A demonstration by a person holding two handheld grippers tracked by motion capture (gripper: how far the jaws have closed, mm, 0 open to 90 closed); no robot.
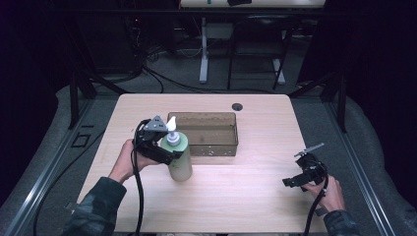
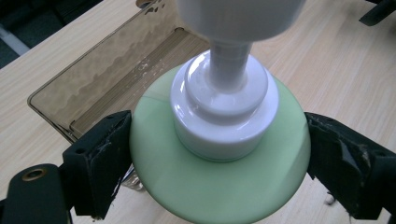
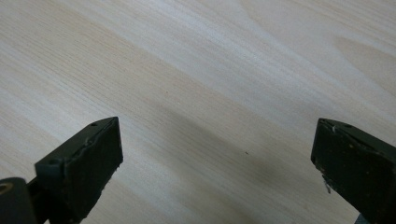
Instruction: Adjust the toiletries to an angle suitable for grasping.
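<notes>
My left gripper (image 1: 164, 147) has its jaws clamped on the round, glossy pale-green pump bottle (image 1: 179, 157), upright on the wood-grain bench (image 1: 255, 196) just near of the smoky translucent tray (image 1: 206, 132). My right gripper (image 1: 295, 181) hangs with jaws apart over bare bench at the near right.

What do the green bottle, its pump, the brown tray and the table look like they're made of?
Bottle: smooth, matte green plastic, probably. Pump: glossy white plastic with bright highlights. Tray: see-through brown tinted plastic, likely acrylic, since the wood grain shows through it. Table: pale wood or wood-look laminate with visible grain.
</notes>
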